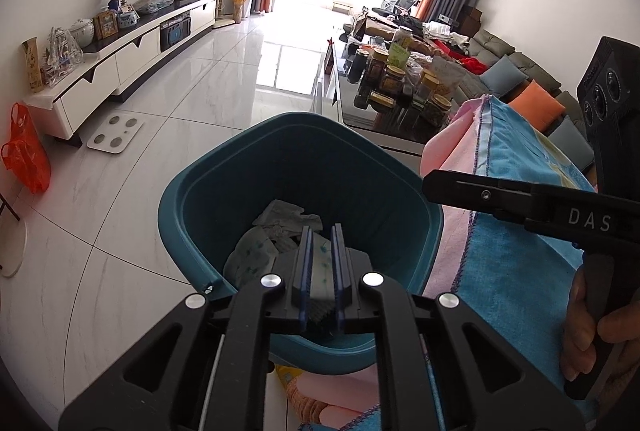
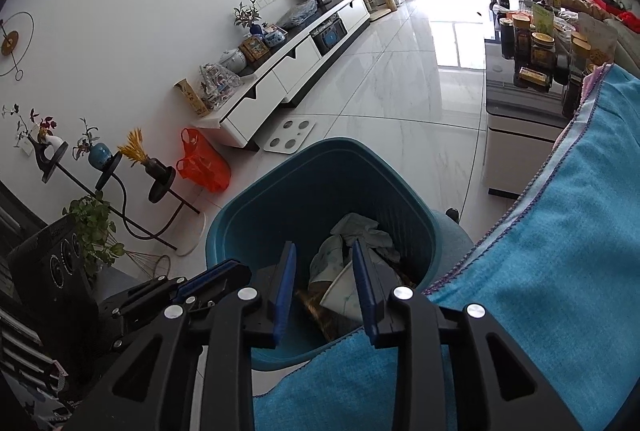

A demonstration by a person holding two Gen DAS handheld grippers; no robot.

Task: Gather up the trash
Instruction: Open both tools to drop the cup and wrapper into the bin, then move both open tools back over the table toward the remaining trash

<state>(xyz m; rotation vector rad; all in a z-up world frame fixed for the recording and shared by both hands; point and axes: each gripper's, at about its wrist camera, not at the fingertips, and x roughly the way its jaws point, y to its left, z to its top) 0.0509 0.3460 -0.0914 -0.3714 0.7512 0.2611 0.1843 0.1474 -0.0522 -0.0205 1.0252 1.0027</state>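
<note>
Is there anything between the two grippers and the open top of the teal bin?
Nothing visible. Both the left gripper and right gripper are above the teal bin, whose mouth is open, with crumpled trash already inside.

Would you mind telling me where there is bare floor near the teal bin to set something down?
The white tiled floor is bare between the teal bin, the TV cabinet and the glass table, apart from a white scale. The glass table is crowded with jars. An orange bag sits by the cabinet's near end.
</note>
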